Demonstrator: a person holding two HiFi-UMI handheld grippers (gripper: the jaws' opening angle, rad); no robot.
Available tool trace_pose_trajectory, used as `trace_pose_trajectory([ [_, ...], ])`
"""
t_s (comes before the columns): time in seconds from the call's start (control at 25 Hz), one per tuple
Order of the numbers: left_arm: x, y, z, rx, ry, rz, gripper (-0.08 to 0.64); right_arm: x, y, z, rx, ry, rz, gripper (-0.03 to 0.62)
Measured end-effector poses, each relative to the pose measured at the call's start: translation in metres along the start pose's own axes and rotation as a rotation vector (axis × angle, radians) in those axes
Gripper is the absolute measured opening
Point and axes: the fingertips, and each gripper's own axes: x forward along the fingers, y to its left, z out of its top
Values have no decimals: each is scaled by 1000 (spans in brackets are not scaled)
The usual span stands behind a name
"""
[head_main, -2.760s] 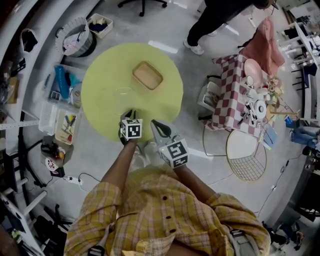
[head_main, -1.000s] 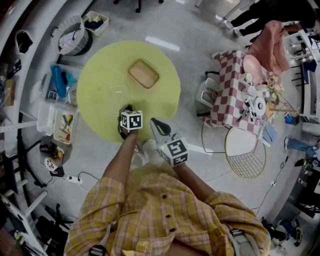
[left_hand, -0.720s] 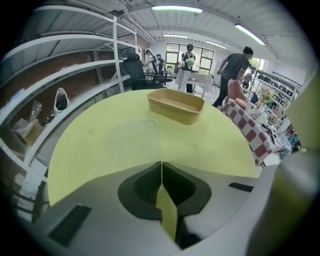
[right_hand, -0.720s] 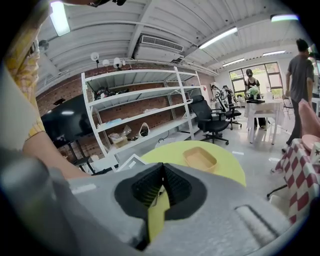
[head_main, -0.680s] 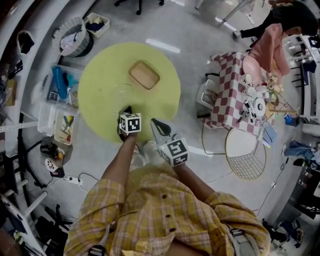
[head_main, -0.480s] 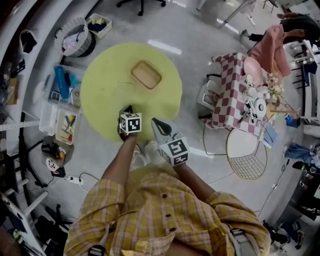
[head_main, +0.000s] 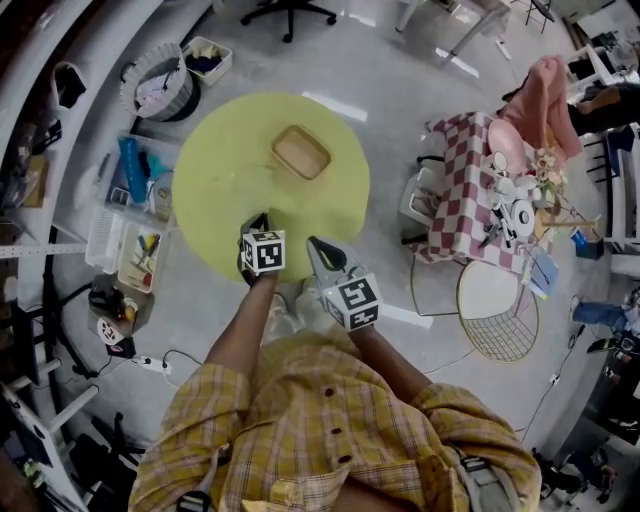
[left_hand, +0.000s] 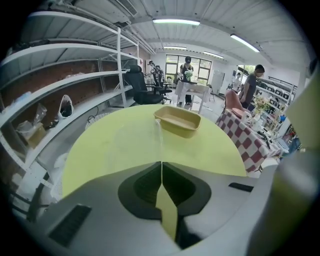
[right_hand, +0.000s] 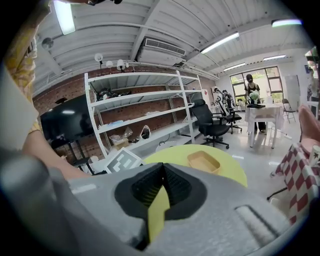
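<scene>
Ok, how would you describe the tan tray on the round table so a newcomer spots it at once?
Start at the round yellow-green table, the biggest patch of colour in the head view. Toward its far edge sits a shallow rectangular tan tray with rounded corners. It is the only opaque thing on the tabletop; the clear container near it is see-through.

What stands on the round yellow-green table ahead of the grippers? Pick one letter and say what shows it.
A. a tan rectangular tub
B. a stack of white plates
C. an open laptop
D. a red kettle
A: a tan rectangular tub stands on the round yellow-green table, toward the side far from the person. It shows in the head view and in both gripper views.
</scene>
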Motion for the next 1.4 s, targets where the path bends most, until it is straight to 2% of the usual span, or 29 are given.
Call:
trace_pose_trajectory([
  [0.76, -70, 0, 8, 21, -124, -36, 12, -22, 34, 8, 10, -53, -24, -3],
  [1.4, -131, 7, 31, 52, -238, -64, 12, -23, 54, 23, -3, -91, -29, -3],
])
